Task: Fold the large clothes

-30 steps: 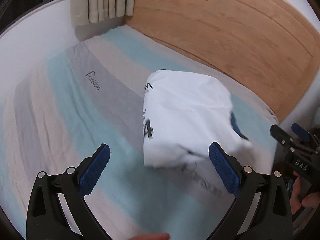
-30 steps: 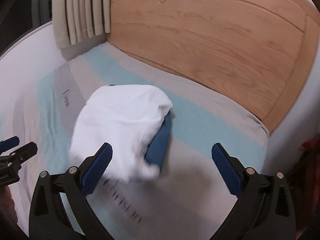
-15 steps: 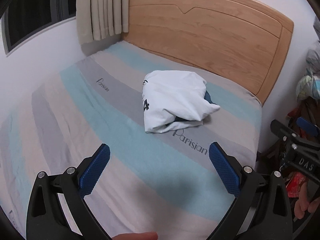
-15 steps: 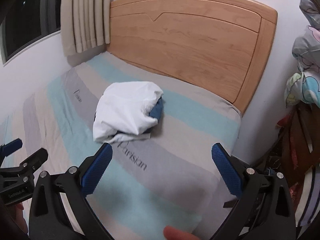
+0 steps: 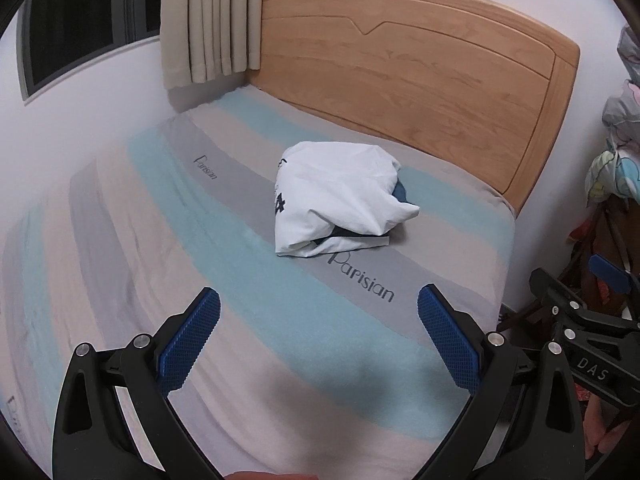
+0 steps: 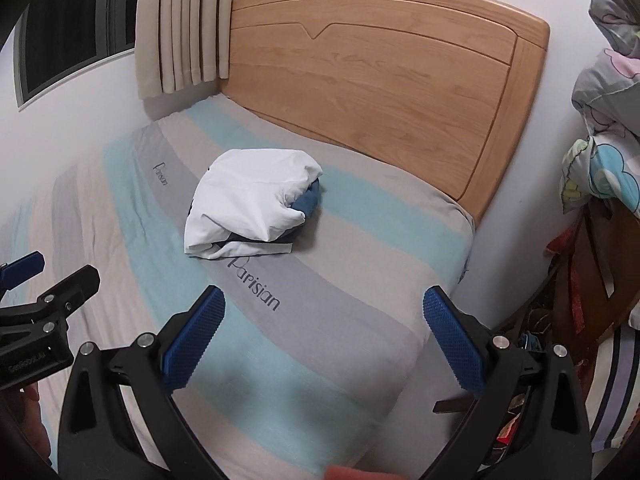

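I've pulled back further: the bed (image 5: 120, 240) fills more of both views, and the folded shirt (image 5: 340, 196) lies near the headboard (image 5: 420, 80), smaller than before. My left tongs (image 5: 319, 338) and right tongs (image 6: 324, 340) hover low, both spread wide, holding nothing.

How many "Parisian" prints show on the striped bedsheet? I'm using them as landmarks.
2: one near print just in front of the folded white garment, one far print toward the beige curtain. Others may be hidden.
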